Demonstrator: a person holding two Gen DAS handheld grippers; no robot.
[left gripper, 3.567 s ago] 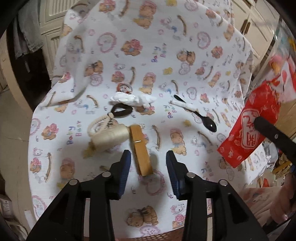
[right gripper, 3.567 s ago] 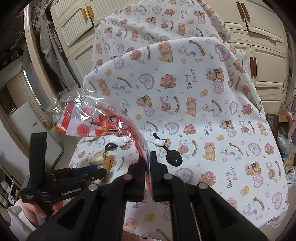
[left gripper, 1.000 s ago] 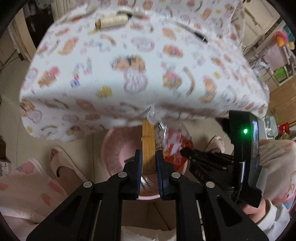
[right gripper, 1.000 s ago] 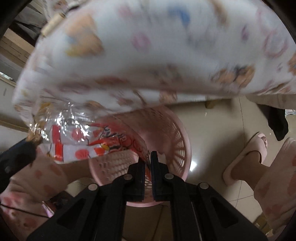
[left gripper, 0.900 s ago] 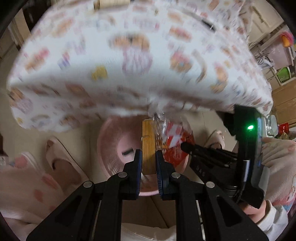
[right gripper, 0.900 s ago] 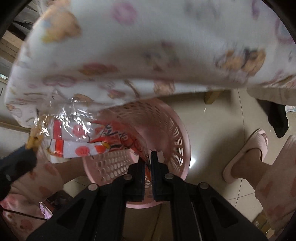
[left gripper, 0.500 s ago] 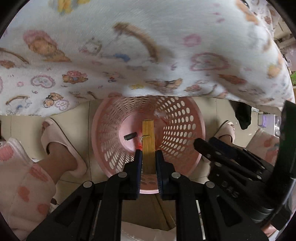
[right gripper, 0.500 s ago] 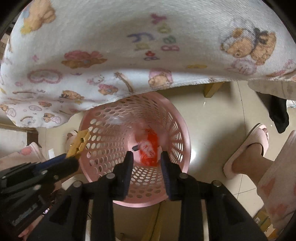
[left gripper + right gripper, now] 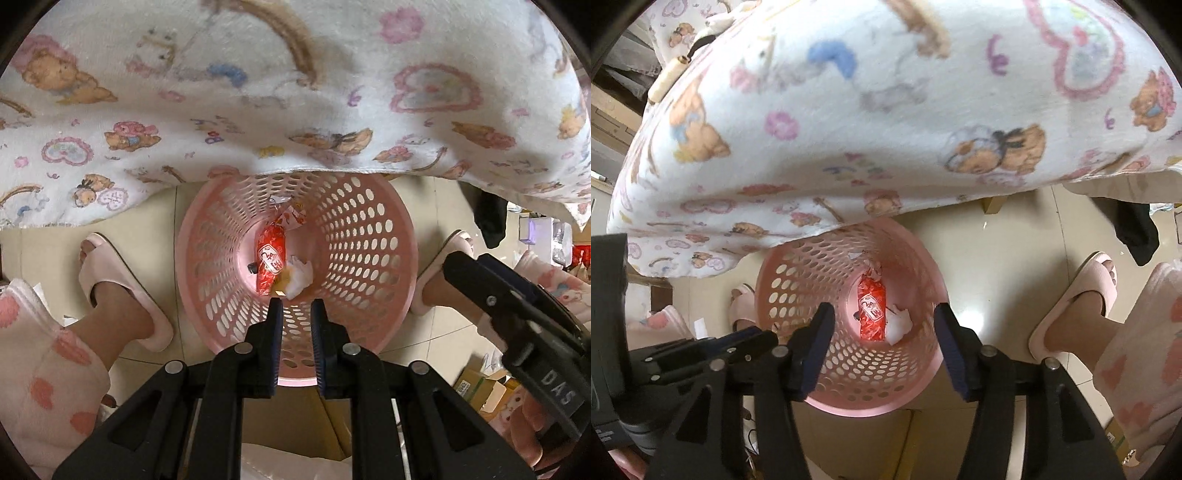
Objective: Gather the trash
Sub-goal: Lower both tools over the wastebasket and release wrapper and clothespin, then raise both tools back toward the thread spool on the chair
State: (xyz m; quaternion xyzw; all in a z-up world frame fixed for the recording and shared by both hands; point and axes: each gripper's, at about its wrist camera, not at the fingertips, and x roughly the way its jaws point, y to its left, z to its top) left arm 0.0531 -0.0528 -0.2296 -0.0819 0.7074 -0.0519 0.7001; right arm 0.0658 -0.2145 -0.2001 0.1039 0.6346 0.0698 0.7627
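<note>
Pink perforated basket (image 9: pixel 369 236) sits on the tile floor, centre of both views, partly under the edge of the bear-print cloth (image 9: pixel 258 92) that fills the upper half of each frame. Inside, at the bottom: red snack wrapper (image 9: pixel 271 258) w/ clear crinkly end, white crumpled tissue (image 9: pixel 301 275) just right of it and touching, small dark piece (image 9: pixel 253 267) at its left side, and a bit of tan/yellow something (image 9: pixel 282 286) at the wrapper's lower end, mostly hidden, can't ID. Wrapper's long axis runs roughly top-to-bottom in frame, clear end toward the upper part of the basket. White label on the wrapper has red characters, not readable.

Left tongs (image 9: pixel 295 314) over the near rim of the basket, slightly spread, narrow gap, nothing between them. Right tongs (image 9: pixel 882 332) spread wide over the basket, holding nothing; wrapper and tissue show through the gap below.

Right unit's body at right edge of the left view carries "DAS" lettering. Cream spool (image 9: pixel 666 79) lies on the cloth, upper left of the right view. Pink slippers (image 9: pixel 122 280) on the feet flank the basket.
</note>
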